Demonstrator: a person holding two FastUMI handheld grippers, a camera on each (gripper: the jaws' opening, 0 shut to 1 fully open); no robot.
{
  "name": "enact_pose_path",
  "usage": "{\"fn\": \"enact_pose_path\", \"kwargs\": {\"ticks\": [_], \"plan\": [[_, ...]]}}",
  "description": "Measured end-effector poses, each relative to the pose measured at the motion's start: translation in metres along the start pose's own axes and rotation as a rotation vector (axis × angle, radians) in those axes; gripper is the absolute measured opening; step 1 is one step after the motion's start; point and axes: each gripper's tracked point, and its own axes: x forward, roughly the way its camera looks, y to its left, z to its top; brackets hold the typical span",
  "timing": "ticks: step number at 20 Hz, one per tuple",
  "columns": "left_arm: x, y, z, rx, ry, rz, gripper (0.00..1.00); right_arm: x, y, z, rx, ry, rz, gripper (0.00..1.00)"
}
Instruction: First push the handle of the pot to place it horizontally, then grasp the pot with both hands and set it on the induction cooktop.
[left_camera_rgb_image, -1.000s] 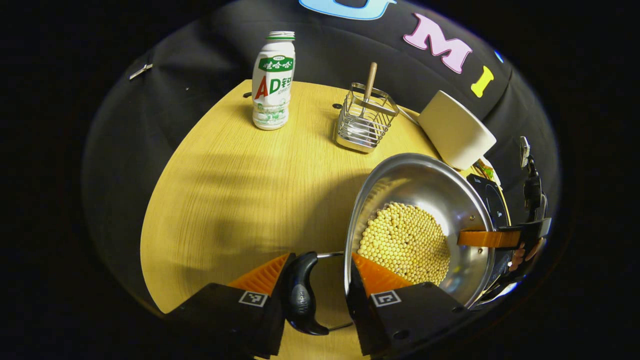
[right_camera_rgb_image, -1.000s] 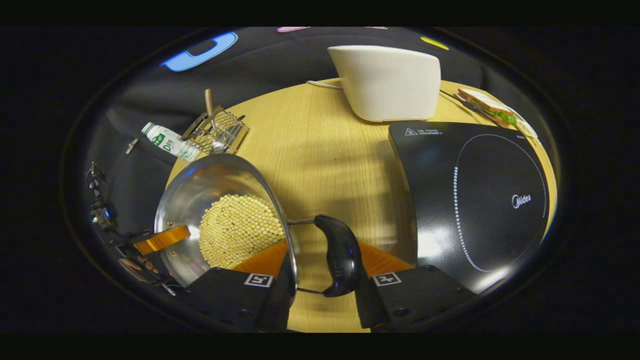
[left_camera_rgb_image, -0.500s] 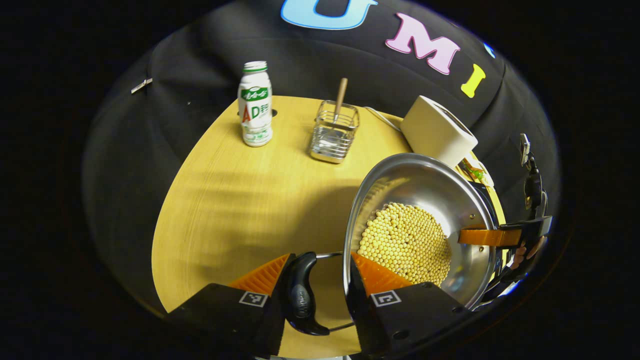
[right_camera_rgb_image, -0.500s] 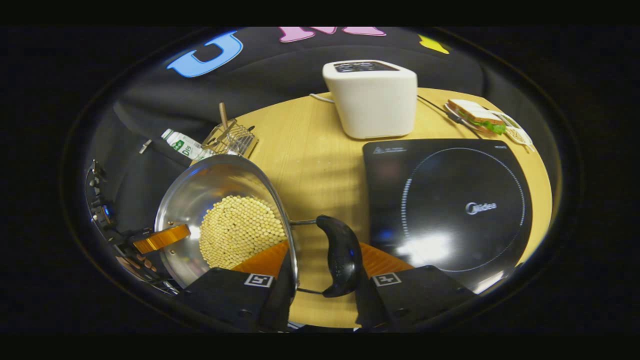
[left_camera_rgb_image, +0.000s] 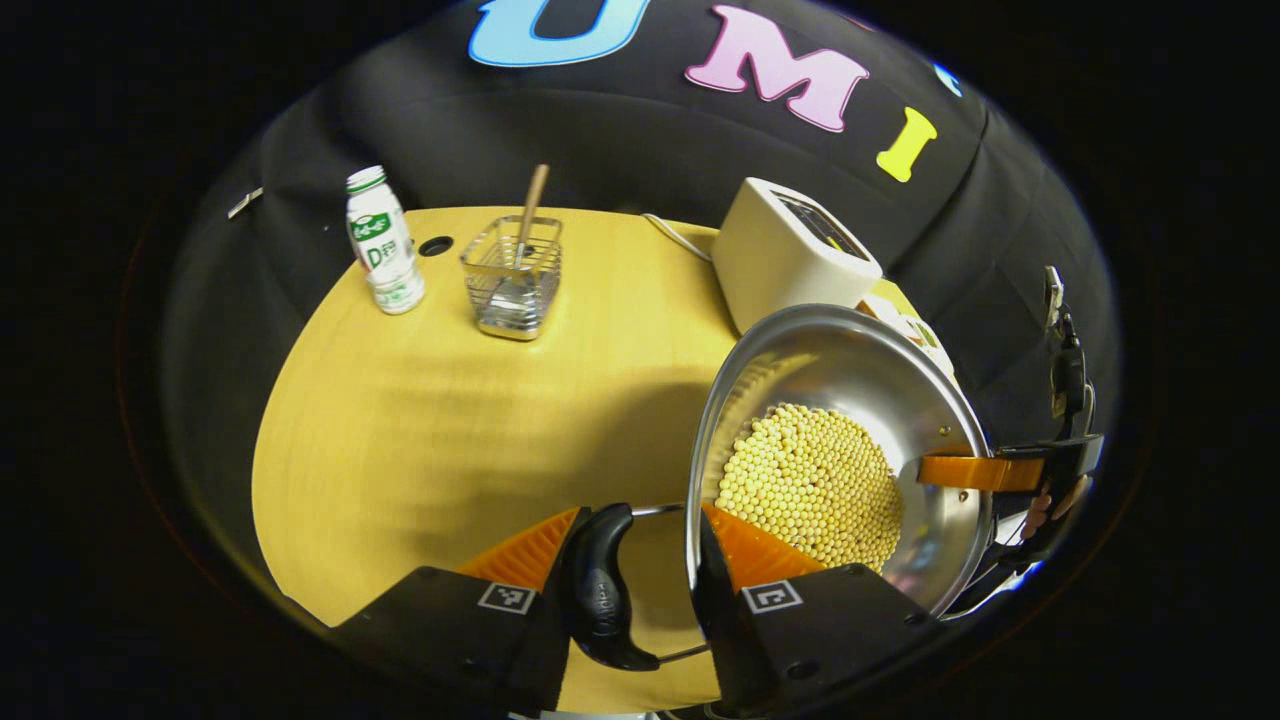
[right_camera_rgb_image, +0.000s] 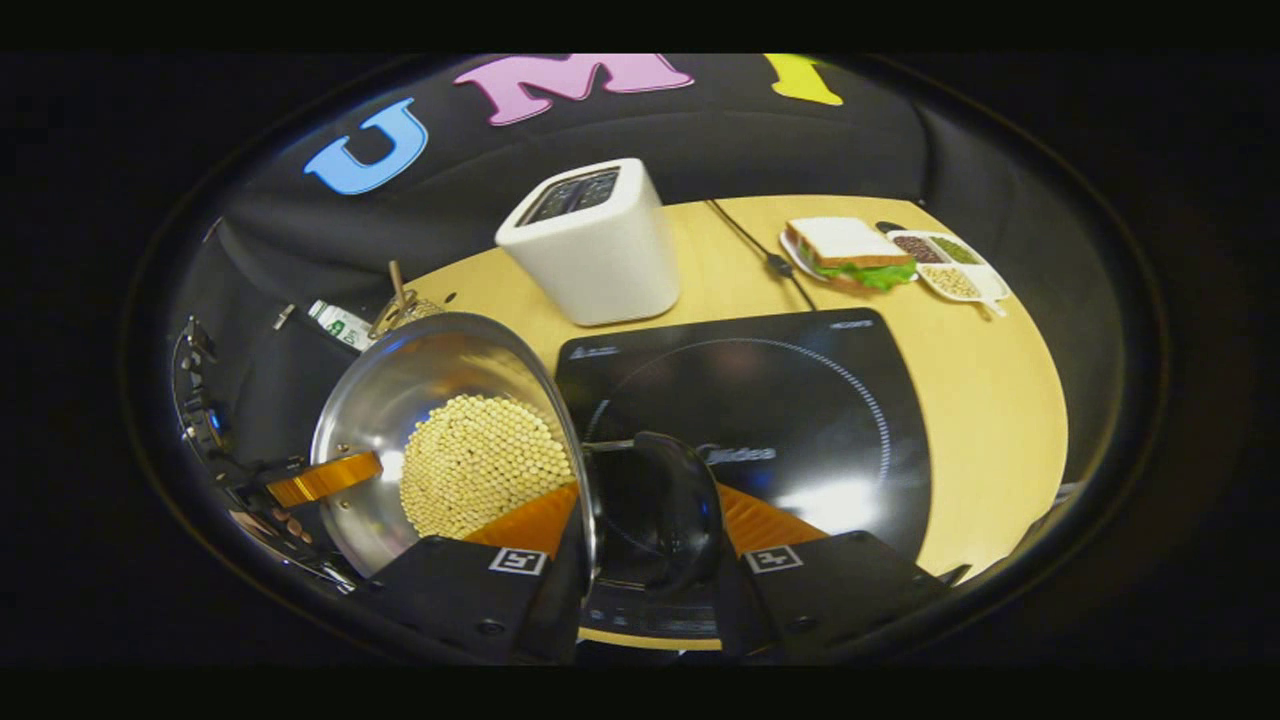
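Left gripper (left_camera_rgb_image: 640, 560) straddles the pot (left_camera_rgb_image: 850, 370) rim, one finger inside over the beans (left_camera_rgb_image: 810, 485), one outside, pressed on the near handle (left_camera_rgb_image: 600, 590) and wall. Right gripper (right_camera_rgb_image: 640, 535) does the same on the opposite handle (right_camera_rgb_image: 670, 510), fingers either side of the rim, clamped. Pot hangs clear of the table (left_camera_rgb_image: 450, 420), held between both grippers. In the right gripper view it sits at the cooktop (right_camera_rgb_image: 780, 400) left edge, handle over the black glass. Toaster (right_camera_rgb_image: 590, 245) stands behind the cooktop near the table's back edge, sandwich plate (right_camera_rgb_image: 845, 255) and small tray (right_camera_rgb_image: 950, 265) at the back right corner. Bottle (left_camera_rgb_image: 383, 240) and wire basket (left_camera_rgb_image: 512, 275) sit along the back left edge.
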Motion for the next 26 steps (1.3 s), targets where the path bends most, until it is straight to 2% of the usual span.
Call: {"fn": "enact_pose_path", "kwargs": {"ticks": [5, 12, 20, 26], "plan": [[0.02, -0.055, 0.009, 0.001, -0.01, 0.002, 0.6, -0.004, -0.054, 0.02, 0.007, -0.002, 0.002, 0.57], [0.044, -0.107, 0.01, -0.016, -0.012, 0.009, 0.6, -0.006, -0.104, 0.034, 0.007, -0.007, 0.001, 0.57], [0.071, -0.126, 0.003, 0.0, 0.02, -0.008, 0.6, 0.004, -0.134, 0.036, 0.027, 0.003, -0.028, 0.57], [0.082, -0.132, 0.004, -0.001, 0.017, -0.015, 0.6, 0.009, -0.141, 0.038, 0.034, -0.001, -0.034, 0.57]]}}
